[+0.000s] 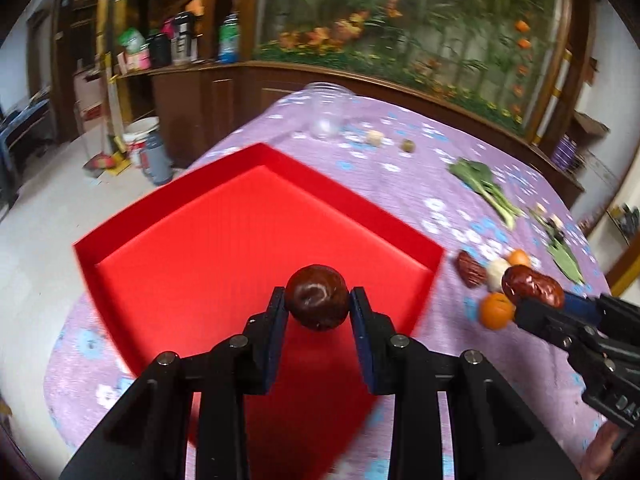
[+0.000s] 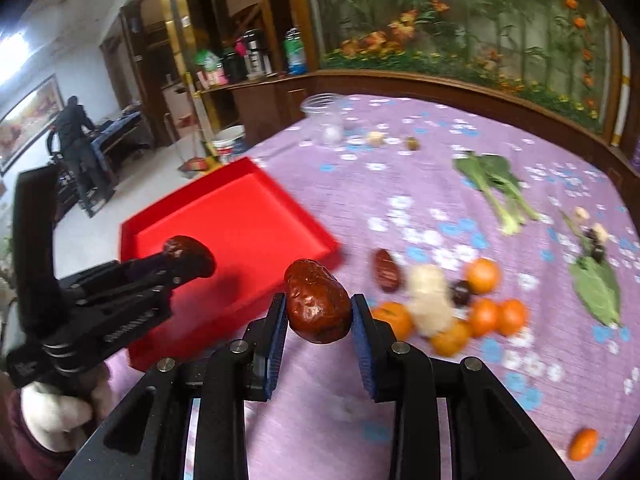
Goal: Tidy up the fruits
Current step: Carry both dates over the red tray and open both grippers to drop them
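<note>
Two red dates held, one in each gripper

Two red dates were off the surface. The left gripper was clamped on one red date above the red tray, near the tray's right wall. The right gripper was clamped on a second red date over bare cloth, just beside the tray's near right corner.

A third red date lay on the purple flowered surface at the left edge of the fruit pile. Five small oranges showed in that pile, packed around a whitish lump and one dark round fruit; a sixth orange sat well apart near the surface's front edge.

The tray's floor looked bare. Open cloth stretched between tray and pile. Farther back lay two leafy greens, a clear plastic cup and a few small pieces too blurred to name. One bay-like leaf lay to the right.
</note>
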